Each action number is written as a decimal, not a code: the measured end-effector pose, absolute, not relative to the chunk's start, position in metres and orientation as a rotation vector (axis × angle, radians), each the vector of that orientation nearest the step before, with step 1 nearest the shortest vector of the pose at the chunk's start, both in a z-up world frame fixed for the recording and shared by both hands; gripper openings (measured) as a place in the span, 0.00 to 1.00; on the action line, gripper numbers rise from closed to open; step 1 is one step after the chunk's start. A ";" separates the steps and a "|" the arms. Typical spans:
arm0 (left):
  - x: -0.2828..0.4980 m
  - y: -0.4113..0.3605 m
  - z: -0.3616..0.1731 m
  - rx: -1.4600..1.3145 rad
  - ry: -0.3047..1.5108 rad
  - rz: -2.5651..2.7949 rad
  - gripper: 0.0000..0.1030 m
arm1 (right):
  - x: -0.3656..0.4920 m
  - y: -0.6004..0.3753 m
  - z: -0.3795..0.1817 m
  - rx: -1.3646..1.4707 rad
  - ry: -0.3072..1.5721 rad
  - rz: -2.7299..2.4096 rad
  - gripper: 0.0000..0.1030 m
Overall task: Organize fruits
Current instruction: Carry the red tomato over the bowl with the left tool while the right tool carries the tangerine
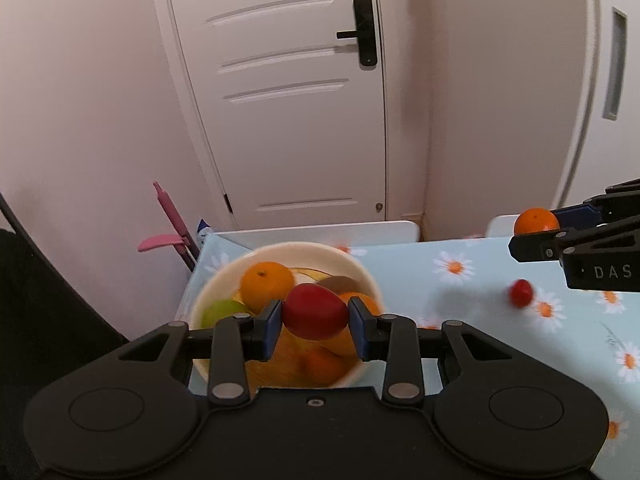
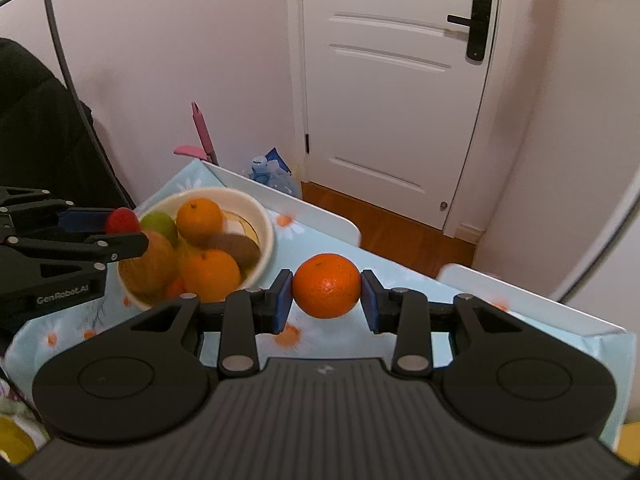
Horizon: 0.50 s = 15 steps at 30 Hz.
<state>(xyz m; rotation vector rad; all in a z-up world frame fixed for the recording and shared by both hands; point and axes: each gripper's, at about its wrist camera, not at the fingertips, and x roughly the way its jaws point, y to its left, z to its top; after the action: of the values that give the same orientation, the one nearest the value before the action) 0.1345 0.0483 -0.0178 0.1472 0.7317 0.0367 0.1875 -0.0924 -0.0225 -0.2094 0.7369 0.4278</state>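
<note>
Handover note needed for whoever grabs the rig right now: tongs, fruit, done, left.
Left tongs: shut on a red fruit, held over the bowl.
Right tongs: shut on an orange, held above the daisy tablecloth, right of the bowl.
Bowl: holds two oranges, a green fruit, a brown one and others, at the table's far left corner.
Loose: a small red fruit on the cloth.
Done: cannot tell from this moment.
Left: place both held fruits, deal with the loose one.
</note>
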 end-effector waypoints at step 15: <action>0.212 0.128 -0.054 0.144 0.798 0.012 0.38 | 0.244 0.001 -0.055 -0.175 0.769 0.407 0.49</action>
<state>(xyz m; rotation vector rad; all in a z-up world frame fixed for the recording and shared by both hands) 0.2120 0.1280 -0.0538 0.1435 0.7985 0.0118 0.2445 0.0015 -0.0553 -0.1748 0.7686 0.4071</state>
